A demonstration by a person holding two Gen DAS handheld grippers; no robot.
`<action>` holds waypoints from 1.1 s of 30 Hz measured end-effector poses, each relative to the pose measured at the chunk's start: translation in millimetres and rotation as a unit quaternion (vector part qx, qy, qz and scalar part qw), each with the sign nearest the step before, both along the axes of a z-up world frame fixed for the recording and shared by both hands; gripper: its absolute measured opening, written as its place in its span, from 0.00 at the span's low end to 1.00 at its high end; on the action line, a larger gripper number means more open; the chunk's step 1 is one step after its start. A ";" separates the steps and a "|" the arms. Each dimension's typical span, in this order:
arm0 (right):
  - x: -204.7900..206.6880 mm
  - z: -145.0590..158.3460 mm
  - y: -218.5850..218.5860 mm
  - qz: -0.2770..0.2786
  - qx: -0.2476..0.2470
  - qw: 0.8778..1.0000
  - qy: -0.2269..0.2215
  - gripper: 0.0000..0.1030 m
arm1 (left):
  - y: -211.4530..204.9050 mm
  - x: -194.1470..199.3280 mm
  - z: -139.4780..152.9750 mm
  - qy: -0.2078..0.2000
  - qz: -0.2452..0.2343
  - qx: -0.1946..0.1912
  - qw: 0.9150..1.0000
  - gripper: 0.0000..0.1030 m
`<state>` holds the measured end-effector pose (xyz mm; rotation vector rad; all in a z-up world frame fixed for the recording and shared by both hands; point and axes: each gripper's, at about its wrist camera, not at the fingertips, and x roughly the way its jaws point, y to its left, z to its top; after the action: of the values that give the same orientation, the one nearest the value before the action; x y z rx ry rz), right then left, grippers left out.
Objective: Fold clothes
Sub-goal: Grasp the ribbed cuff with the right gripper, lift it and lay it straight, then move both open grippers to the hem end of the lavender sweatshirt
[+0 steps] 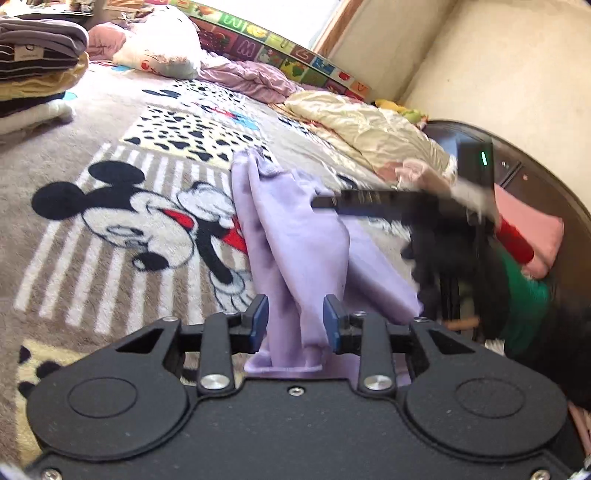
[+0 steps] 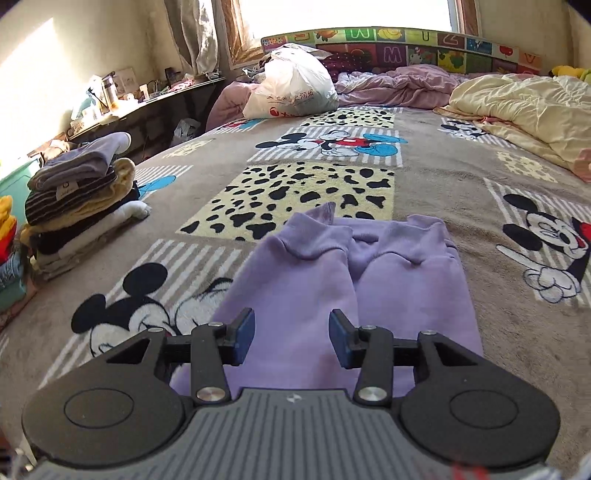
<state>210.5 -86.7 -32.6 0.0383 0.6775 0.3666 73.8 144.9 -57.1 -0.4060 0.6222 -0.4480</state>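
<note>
A soft lilac fleece garment [image 2: 347,280] is laid flat on the cartoon-print blanket [image 2: 424,177], apparently for folding; left gripper [image 1: 294,317] and right gripper [image 2: 291,334] are parted, gripping nothing.

Bright daylight from the blown-out window [image 2: 343,16]; fisheye-bent edges, motion blur at right.

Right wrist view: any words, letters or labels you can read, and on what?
"W", "M", "U", "Z": single letters on tiles of the alphabet mat standing behind the bed.
Red print on the white plastic bag: too blurred to read.
Tag on the folded pile: too small to read.
</note>
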 end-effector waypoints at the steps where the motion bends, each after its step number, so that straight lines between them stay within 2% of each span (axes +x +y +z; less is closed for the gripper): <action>1: -6.4 -5.0 -7.0 -0.004 0.002 1.000 -0.003 0.44 | 3.6 9.0 6.1 0.003 0.001 -0.012 1.000 0.47; 4: -17.3 -18.3 -26.3 -0.021 0.013 1.000 -0.005 0.44 | 3.3 47.3 15.6 0.011 0.010 -0.010 1.000 0.47; 8: 1.1 -25.2 -46.3 -0.030 0.066 0.997 0.001 0.44 | 0.9 113.4 2.5 0.040 0.025 -0.035 0.998 0.44; 10: 15.5 -29.6 -49.8 -0.019 0.087 0.996 0.019 0.44 | -4.4 144.7 -7.6 0.051 0.030 -0.029 0.998 0.34; 11: 21.5 -31.8 -50.1 -0.014 0.093 0.995 0.027 0.44 | -7.9 158.8 -12.2 0.055 0.029 -0.023 0.998 0.33; 12: 25.9 -33.6 -50.7 -0.007 0.098 0.995 0.031 0.41 | -10.9 172.2 -17.3 0.063 0.028 -0.020 0.997 0.31; 13: 27.2 -37.6 -48.6 -0.005 0.103 0.994 0.036 0.32 | -13.5 183.3 -21.8 0.070 0.024 -0.021 0.997 0.30; 14: 28.9 -39.8 -48.9 -0.004 0.106 0.993 0.043 0.23 | -16.6 194.2 -26.8 0.074 0.017 -0.020 0.997 0.27; 15: 30.0 -41.6 -50.7 -0.001 0.115 0.992 0.048 0.20 | -20.4 205.4 -32.0 0.078 0.009 -0.013 0.997 0.11; 16: 31.0 -43.5 -52.6 0.002 0.123 0.991 0.052 0.18 | -23.3 213.0 -35.5 0.081 0.002 -0.006 0.997 0.03; 17: 30.3 -43.9 -53.2 0.005 0.122 0.991 0.051 0.15 | -23.5 217.2 -36.8 0.078 -0.007 -0.018 0.997 0.02; 19: 26.4 -42.9 -54.7 0.002 0.127 0.991 0.049 0.11 | -18.8 214.7 -33.6 0.044 -0.024 -0.074 0.996 0.02; 20: 24.3 -40.8 -57.2 -0.002 0.134 0.990 0.046 0.10 | -19.6 215.4 -36.0 0.038 -0.023 -0.079 0.996 0.02; 22: 19.7 -35.6 -62.3 -0.011 0.140 0.990 0.034 0.10 | -25.6 224.9 -53.2 0.075 -0.008 -0.039 0.996 0.02; 23: 21.1 -37.0 -61.5 -0.010 0.132 0.991 0.035 0.10 | -26.6 224.0 -58.1 0.074 -0.007 -0.036 0.997 0.02; 26: 31.2 -43.8 -58.1 0.007 0.109 0.993 0.047 0.11 | -24.6 213.8 -47.4 0.040 0.001 -0.036 0.999 0.02; 28: 33.9 -43.2 -58.4 0.013 0.114 0.992 0.045 0.11 | -22.4 210.6 -41.7 0.031 0.004 -0.037 0.999 0.02; 30: 35.9 -43.8 -57.1 0.016 0.108 0.993 0.048 0.11 | -28.6 214.5 -46.5 0.053 -0.004 0.002 0.999 0.03; 31: 37.6 -46.6 -56.0 0.014 0.102 0.993 0.059 0.13 | -30.3 214.4 -48.2 0.059 -0.012 0.011 0.998 0.03; 32: 38.5 -47.9 -55.4 0.008 0.097 0.993 0.067 0.20 | -29.5 212.1 -45.5 0.060 -0.015 0.013 0.998 0.03; 33: 37.3 -46.6 -55.4 0.001 0.093 0.993 0.066 0.22 | -28.3 209.7 -39.9 0.058 -0.015 0.018 0.998 0.03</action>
<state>247.8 -142.1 -79.1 0.2405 0.7728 0.4311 283.5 116.6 -97.0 -0.3917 0.7487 -0.4430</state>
